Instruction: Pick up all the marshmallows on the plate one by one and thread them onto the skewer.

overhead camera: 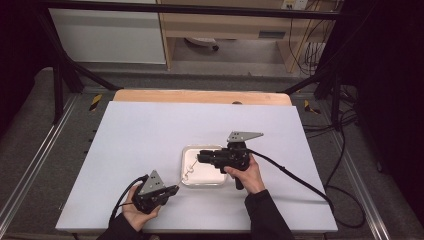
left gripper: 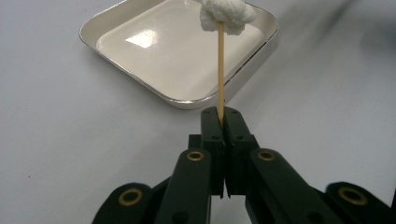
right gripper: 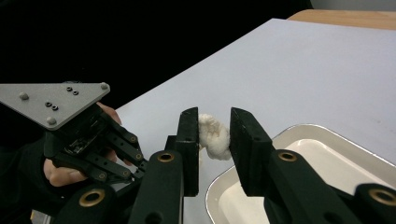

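My left gripper (overhead camera: 176, 189) (left gripper: 220, 122) is shut on the lower end of a thin wooden stick (left gripper: 221, 70). The stick rises over the near corner of a shallow white tray (overhead camera: 205, 184) (left gripper: 140, 21) and carries a white fluffy lump (left gripper: 226, 16) (right gripper: 215, 137) at its tip. My right gripper (overhead camera: 199, 159) (right gripper: 214, 119) reaches in from the right above the tray. Its jaws are open, one on each side of the lump, and the left one looks close to touching it. The tray (right gripper: 299, 133) holds nothing else that I can see.
The tray sits mid-table on a white board (overhead camera: 150, 130) with a wooden strip (overhead camera: 200, 96) along the far edge. A black cable (overhead camera: 300, 182) trails right from my right gripper. The grey plate (right gripper: 51, 102) of the left gripper and its hand lie left of the lump.
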The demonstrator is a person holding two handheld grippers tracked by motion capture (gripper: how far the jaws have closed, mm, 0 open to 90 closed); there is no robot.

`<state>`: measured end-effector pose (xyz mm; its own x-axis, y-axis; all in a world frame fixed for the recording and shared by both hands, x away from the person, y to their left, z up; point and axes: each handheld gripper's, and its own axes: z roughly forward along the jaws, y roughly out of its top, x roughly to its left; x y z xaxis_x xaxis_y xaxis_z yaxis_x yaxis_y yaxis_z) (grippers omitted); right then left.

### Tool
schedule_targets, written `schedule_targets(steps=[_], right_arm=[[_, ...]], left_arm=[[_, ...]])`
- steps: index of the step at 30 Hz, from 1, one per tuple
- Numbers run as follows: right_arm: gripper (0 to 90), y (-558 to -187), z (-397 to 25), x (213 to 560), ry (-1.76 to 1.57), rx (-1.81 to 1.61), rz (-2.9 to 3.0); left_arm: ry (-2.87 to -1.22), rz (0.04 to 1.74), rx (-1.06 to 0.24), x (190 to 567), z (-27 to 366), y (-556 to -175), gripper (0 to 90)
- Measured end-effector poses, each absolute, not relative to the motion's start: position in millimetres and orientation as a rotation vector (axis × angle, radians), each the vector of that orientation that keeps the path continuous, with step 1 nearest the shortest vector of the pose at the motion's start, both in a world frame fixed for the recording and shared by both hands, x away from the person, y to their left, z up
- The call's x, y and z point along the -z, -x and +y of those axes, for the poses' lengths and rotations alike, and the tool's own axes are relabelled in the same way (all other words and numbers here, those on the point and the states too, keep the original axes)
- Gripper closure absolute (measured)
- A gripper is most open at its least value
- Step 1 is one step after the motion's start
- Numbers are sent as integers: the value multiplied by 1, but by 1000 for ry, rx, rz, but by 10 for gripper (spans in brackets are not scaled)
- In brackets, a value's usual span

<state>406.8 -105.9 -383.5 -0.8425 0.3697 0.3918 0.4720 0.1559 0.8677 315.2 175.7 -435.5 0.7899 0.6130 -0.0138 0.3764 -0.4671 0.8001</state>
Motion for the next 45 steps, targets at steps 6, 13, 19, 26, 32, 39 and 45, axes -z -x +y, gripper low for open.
schedule_targets(steps=[6, 13, 19, 26, 32, 39, 45], right_arm=[[779, -407, -103, 388, 839, 1782, -2301], [797, -405, -100, 390, 822, 1775, -2283], [802, -403, -98, 393, 817, 1772, -2274], [805, -400, -95, 398, 813, 1778, -2250], [811, -399, -92, 402, 808, 1776, -2255], [813, -398, -90, 405, 804, 1766, -2250], [814, -397, -89, 407, 803, 1755, -2255]], left_arm=[[-2122, 724, -355, 436, 175, -315, 885], [-2151, 720, -365, 438, 172, -315, 885], [-2151, 723, -369, 438, 172, -314, 886], [-2143, 724, -384, 437, 172, -313, 887], [-2138, 723, -385, 437, 172, -313, 888], [-2136, 721, -382, 437, 171, -313, 887], [-2137, 721, -383, 437, 171, -314, 887]])
